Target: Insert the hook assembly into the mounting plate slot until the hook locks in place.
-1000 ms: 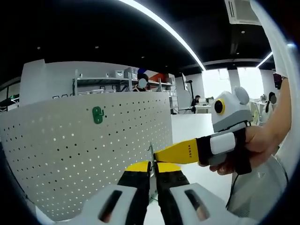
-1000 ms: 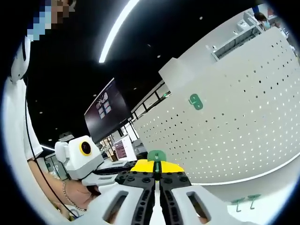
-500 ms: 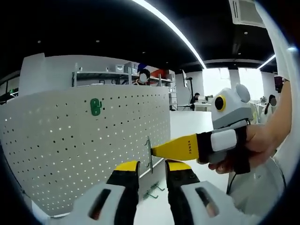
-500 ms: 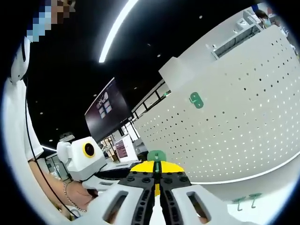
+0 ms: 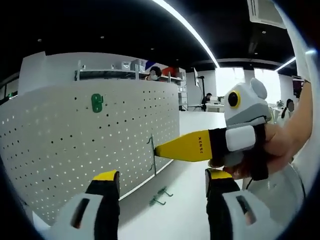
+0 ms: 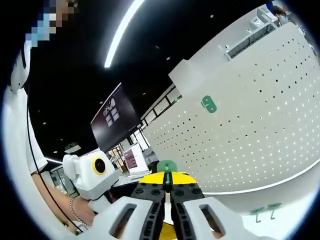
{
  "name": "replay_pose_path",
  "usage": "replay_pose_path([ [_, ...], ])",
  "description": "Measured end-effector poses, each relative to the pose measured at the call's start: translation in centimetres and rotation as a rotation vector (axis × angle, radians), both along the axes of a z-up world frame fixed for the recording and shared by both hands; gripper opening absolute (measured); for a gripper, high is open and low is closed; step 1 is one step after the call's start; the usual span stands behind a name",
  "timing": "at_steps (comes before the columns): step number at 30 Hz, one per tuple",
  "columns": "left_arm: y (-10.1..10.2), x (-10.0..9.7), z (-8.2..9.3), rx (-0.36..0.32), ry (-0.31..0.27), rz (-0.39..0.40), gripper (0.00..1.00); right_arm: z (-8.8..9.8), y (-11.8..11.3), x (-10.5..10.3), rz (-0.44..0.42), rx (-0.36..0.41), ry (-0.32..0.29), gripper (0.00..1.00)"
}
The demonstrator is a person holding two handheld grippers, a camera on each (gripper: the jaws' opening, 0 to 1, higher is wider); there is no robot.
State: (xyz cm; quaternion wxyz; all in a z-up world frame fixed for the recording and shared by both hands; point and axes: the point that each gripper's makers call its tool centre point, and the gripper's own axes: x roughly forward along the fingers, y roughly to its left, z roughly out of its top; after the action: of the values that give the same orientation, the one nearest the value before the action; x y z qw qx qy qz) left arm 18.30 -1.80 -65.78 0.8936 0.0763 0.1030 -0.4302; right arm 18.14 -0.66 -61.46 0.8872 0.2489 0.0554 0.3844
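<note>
White pegboard (image 5: pixel 75 145) stood upright on a white tabletop (image 5: pixel 185 210) in an open office with a dark ceiling and a long light strip. 1 green hook (image 5: pixel 97 103) was already mounted high on the board, also seen from the right gripper view (image 6: pixel 209 104). Right gripper (image 5: pixel 156 150) reached in from the right of the left gripper view, held in a person's hand (image 5: pixel 280 150), yellow jaws pinched together on the hook assembly (image 5: pixel 152 155). That assembly's thin metal stem ran vertically, its long axis parallel to the board face, just beside the board's right edge; contact with the board could not be confirmed. In the right gripper view the same jaws (image 6: pixel 167 187) were closed with the green tab (image 6: pixel 166 166) sticking up between them. Left gripper (image 5: pixel 162 190) hung below, jaws spread wide apart with nothing between; 1.0 s ago they were closed around the stem, 0.5 s ago partly parted. 2 spare green hooks (image 5: pixel 159 196) lay on the tabletop near the board's base.
</note>
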Motion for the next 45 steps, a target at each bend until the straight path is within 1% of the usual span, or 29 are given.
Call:
replay_pose_path([
  [3, 0.1, 0.0, -0.2, -0.001, 0.011, 0.012, 0.83, 0.0, 0.0, 0.0, 0.0, 0.0, 0.002, 0.0],
  [14, 0.4, 0.1, -0.5, 0.001, 0.027, 0.021, 0.83, 0.0, -0.1, 0.0, -0.006, -0.01, 0.0, 0.0],
  [17, 0.4, 0.1, -0.6, 0.003, 0.028, 0.021, 0.83, 0.2, -0.2, 0.1, -0.022, -0.059, -0.022, 0.0],
  [20, 0.5, 0.1, -0.7, 0.005, 0.033, 0.022, 0.82, 0.0, -0.5, 0.2, -0.045, -0.139, -0.049, 0.0],
  [21, 0.5, 0.1, -0.8, 0.006, 0.035, 0.022, 0.82, -0.1, -0.6, 0.3, -0.057, -0.188, -0.065, 0.0],
  [25, 0.6, 0.1, -0.9, 0.006, 0.038, 0.023, 0.82, -0.1, -1.1, 0.6, -0.112, -0.318, -0.118, 0.0],
  [26, 0.6, 0.1, -0.9, 0.008, 0.037, 0.024, 0.82, -0.1, -1.2, 0.6, -0.118, -0.334, -0.123, 0.0],
  [27, 0.6, 0.1, -0.9, 0.008, 0.038, 0.024, 0.82, -0.2, -1.6, 0.8, -0.148, -0.39, -0.143, 0.0],
  [28, 0.6, 0.1, -0.9, 0.007, 0.038, 0.025, 0.82, -0.3, -1.7, 0.9, -0.158, -0.417, -0.149, 0.0],
  [29, 0.6, 0.1, -0.9, 0.005, 0.04, 0.024, 0.82, -0.2, -1.8, 0.9, -0.168, -0.409, -0.138, 0.0],
  [30, 0.6, 0.2, -0.9, 0.007, 0.04, 0.026, 0.82, -0.3, -2.0, 1.0, -0.173, -0.431, -0.144, 0.0],
  [32, 0.6, 0.2, -1.0, 0.008, 0.042, 0.026, 0.81, -0.4, -1.9, 1.0, -0.161, -0.418, -0.14, 0.0],
  [37, 0.6, 0.1, -1.1, 0.006, 0.043, 0.027, 0.81, -0.6, -2.0, 1.1, -0.162, -0.42, -0.137, 0.0],
  [45, 1.0, 0.0, -1.5, 0.003, 0.052, 0.036, 0.8, 0.0, -2.9, 2.4, -0.188, -0.41, -0.131, 0.0],
])
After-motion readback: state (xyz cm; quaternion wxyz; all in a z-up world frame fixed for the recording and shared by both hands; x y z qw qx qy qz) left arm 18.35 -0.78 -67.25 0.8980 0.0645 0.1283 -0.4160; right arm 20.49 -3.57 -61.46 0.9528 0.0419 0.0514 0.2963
